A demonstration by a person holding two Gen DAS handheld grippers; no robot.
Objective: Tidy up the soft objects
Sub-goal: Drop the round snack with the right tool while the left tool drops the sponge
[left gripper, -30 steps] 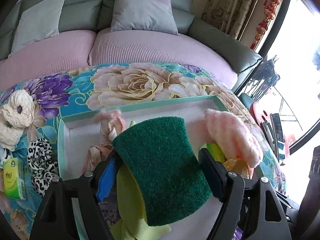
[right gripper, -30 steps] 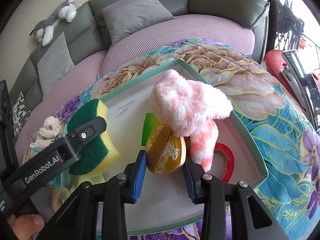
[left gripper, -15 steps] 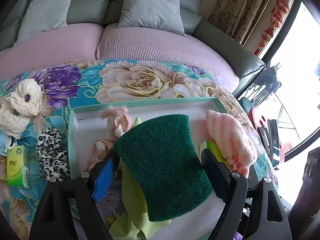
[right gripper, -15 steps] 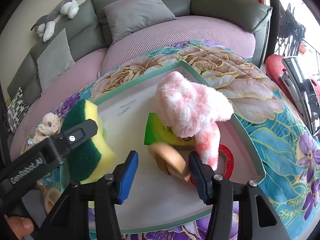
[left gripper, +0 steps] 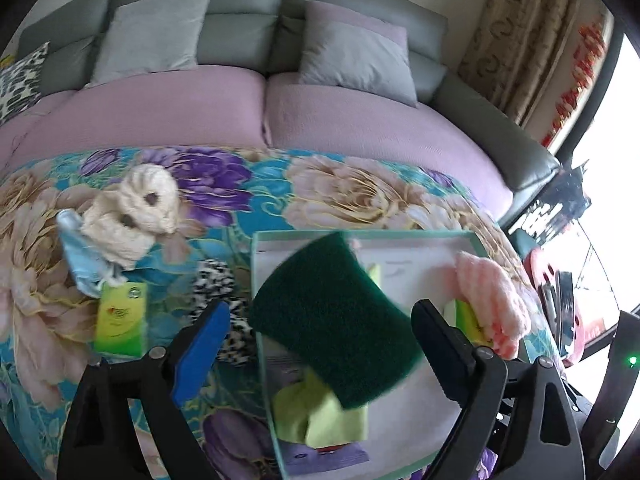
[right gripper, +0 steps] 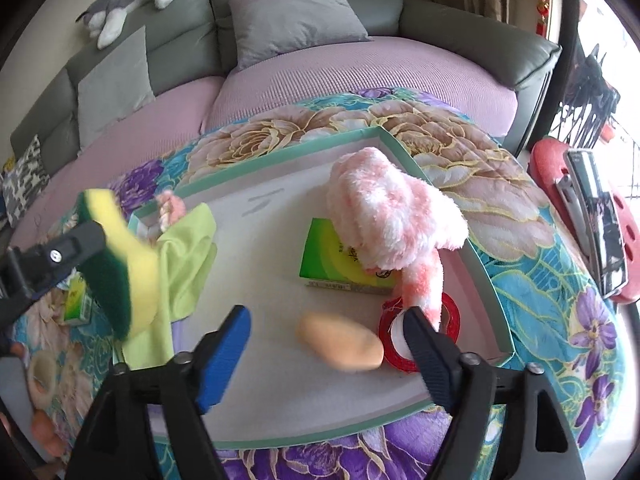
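Green-and-yellow scouring sponge point(left gripper: 336, 320): dropping between the left hand-held gripper's point(left gripper: 320, 344) opening jaws, over the shallow teal-rimmed tray point(right gripper: 280, 156), frame centre.
Right hand-held gripper point(right gripper: 326, 344) opening, empty; tan puff point(right gripper: 340, 342) released. Cream scrunchies point(left gripper: 132, 212) remain upper left on the bench.

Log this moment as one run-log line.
left tongs: opening, sponge between | right tongs: opening, empty | tan puff in tray

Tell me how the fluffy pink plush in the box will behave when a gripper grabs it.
The pink plush looks shaggy and limp, so it will probably squash and sag. Its thin tail droops onto the red tape roll, so lifting might drag that. It seems light.
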